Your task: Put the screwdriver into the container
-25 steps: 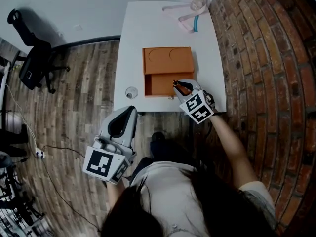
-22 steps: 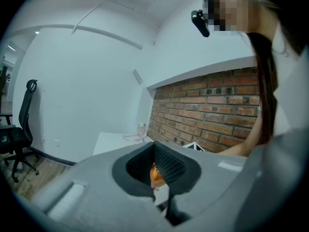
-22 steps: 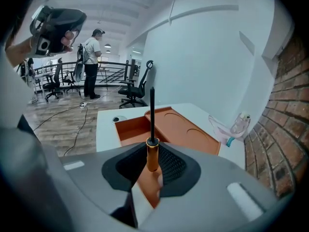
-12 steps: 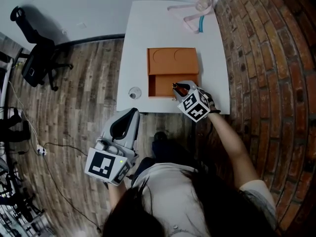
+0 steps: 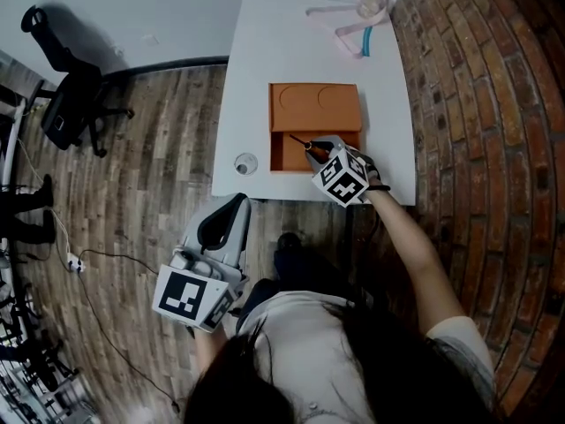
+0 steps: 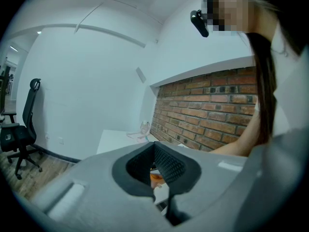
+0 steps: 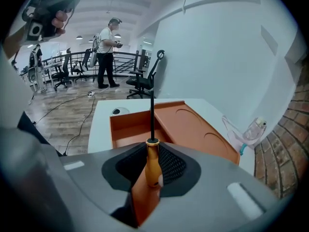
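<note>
The orange container point(image 5: 315, 106) lies on the white table point(image 5: 260, 69), with its open compartment point(image 5: 291, 155) at the near side. My right gripper point(image 5: 320, 154) hovers over that compartment's right part, shut on the screwdriver point(image 5: 306, 147). In the right gripper view the orange handle point(image 7: 152, 162) sits between the pads and the black shaft points up and away over the container point(image 7: 178, 122). My left gripper point(image 5: 222, 223) hangs below the table's near edge, over the floor, shut and holding nothing. Between the left gripper's point(image 6: 157, 170) pads only a sliver of orange shows.
A small round cap point(image 5: 245, 162) sits near the table's front left corner. Pink straps and a clear bottle point(image 5: 364, 3) lie at the far right corner. A brick wall point(image 5: 477, 104) runs along the right. An office chair point(image 5: 66, 104) stands on the wood floor at left.
My right gripper has carried the screwdriver away from the table's near edge and over the container's open compartment, the shaft now pointing across it. The left gripper has stayed put.
</note>
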`<state>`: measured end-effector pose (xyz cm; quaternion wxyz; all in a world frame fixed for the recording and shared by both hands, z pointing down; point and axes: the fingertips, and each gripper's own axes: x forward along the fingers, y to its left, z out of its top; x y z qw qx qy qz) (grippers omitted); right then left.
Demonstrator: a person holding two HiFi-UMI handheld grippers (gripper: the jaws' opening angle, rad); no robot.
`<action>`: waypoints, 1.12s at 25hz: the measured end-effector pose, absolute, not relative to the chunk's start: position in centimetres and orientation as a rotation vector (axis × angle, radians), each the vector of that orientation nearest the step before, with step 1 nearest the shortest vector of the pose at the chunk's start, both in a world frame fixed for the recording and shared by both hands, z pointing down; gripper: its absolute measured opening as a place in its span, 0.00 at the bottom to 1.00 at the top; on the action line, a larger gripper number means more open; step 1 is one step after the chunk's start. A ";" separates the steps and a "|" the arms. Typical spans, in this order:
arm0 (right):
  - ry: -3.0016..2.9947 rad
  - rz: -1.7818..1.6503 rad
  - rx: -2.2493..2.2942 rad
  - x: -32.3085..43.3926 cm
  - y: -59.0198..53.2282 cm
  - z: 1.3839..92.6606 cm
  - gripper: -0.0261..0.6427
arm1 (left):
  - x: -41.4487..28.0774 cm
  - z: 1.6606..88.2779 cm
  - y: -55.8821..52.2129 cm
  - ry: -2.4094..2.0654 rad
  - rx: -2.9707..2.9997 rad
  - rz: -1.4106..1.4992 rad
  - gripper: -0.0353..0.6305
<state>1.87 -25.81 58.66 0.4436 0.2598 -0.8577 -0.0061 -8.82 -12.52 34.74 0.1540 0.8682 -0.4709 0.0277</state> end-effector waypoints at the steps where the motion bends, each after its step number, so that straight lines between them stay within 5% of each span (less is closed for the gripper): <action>1: -2.121 -0.012 0.639 1.9 -25.9 59.0 0.16 | -8.9 34.8 -12.5 -1.351 2.486 0.080 0.05; 28: -1.957 0.064 0.491 2.3 -27.0 64.6 0.17 | -9.5 36.9 -12.9 -1.365 2.444 0.138 0.05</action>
